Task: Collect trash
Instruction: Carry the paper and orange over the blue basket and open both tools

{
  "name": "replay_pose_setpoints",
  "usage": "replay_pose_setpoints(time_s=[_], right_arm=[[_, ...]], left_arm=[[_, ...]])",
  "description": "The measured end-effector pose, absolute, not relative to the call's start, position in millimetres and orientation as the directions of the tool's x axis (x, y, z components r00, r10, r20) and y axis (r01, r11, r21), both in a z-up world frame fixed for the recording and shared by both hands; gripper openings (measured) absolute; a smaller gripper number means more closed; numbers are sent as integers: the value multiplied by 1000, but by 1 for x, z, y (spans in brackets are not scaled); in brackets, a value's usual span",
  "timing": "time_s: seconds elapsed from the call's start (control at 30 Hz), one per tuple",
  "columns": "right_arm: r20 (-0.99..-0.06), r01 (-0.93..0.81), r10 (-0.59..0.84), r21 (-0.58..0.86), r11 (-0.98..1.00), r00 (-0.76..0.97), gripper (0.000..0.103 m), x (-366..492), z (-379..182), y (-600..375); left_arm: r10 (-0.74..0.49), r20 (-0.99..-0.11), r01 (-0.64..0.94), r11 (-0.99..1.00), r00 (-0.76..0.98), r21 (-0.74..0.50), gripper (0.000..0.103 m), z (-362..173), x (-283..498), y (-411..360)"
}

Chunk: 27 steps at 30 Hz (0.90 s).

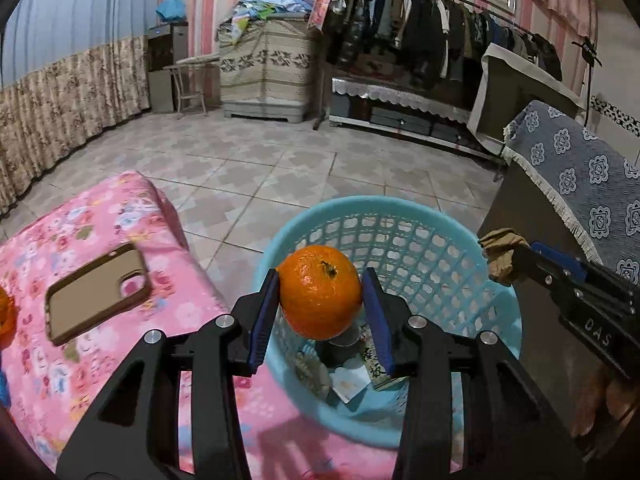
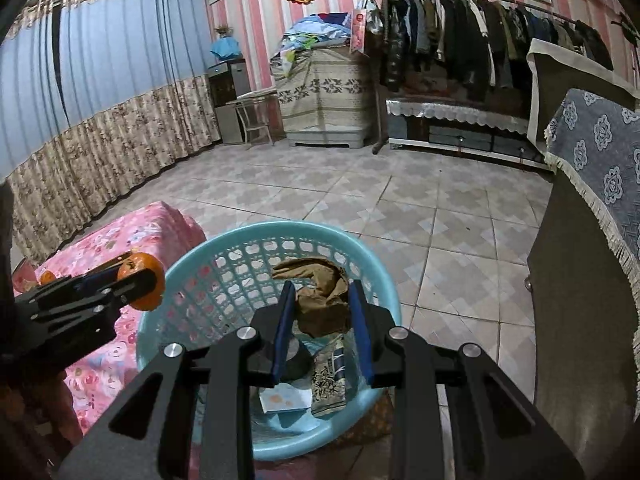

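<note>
An orange (image 1: 318,292) hangs above the light blue plastic basket (image 1: 380,204), with my left gripper (image 1: 321,276) shut on it. In the right wrist view the same orange (image 2: 144,284) and left gripper (image 2: 138,280) sit at the basket's left rim (image 2: 280,230). My right gripper (image 2: 322,286) is shut on a crumpled brown wad (image 2: 320,304) over the basket's middle. The left wrist view shows this wad (image 1: 500,256) and the right gripper (image 1: 520,258) at the basket's right side. Papers, a patterned wrapper and a dark round object lie at the basket's bottom.
A pink floral cloth (image 1: 120,216) covers the surface to the left. On it lie a brown phone case (image 1: 96,292) and another orange (image 1: 6,312) at the frame's edge. A dark cabinet under a blue-grey patterned cloth (image 1: 580,200) stands close on the right. Tiled floor (image 1: 280,160) stretches beyond.
</note>
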State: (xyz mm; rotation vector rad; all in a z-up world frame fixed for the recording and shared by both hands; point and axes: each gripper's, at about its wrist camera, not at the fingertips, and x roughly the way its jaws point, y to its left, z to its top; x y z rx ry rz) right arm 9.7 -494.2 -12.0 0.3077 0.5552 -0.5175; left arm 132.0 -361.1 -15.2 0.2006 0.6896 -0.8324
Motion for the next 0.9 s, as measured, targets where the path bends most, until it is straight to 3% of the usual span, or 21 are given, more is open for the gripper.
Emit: replay_pose_setpoints(time_s=[0.1, 0.2, 0.4, 0.77, 0.87, 0.9], right_arm=[[-577, 548, -382, 140, 825, 722, 28, 9, -15, -497], [-578, 549, -383, 139, 824, 720, 28, 10, -15, -495], [-581, 544, -375, 143, 827, 723, 29, 12, -16, -493], [-606, 511, -336, 138, 848, 721, 29, 45, -29, -475], [-619, 511, -333, 131, 850, 712, 31, 53, -31, -470], [-622, 510, -330, 131, 850, 710, 37, 55, -33, -469]], left_arm=[[-616, -642, 733, 669, 457, -120, 45, -14, 138, -368], [-609, -626, 722, 684, 487, -104, 63, -9, 138, -363], [-566, -595, 664, 744, 571, -71, 78, 3, 142, -338], [-465, -559, 563, 826, 686, 4, 93, 21, 147, -268], [-443, -554, 539, 842, 705, 11, 94, 23, 150, -251], [-437, -552, 532, 847, 710, 13, 94, 24, 151, -246]])
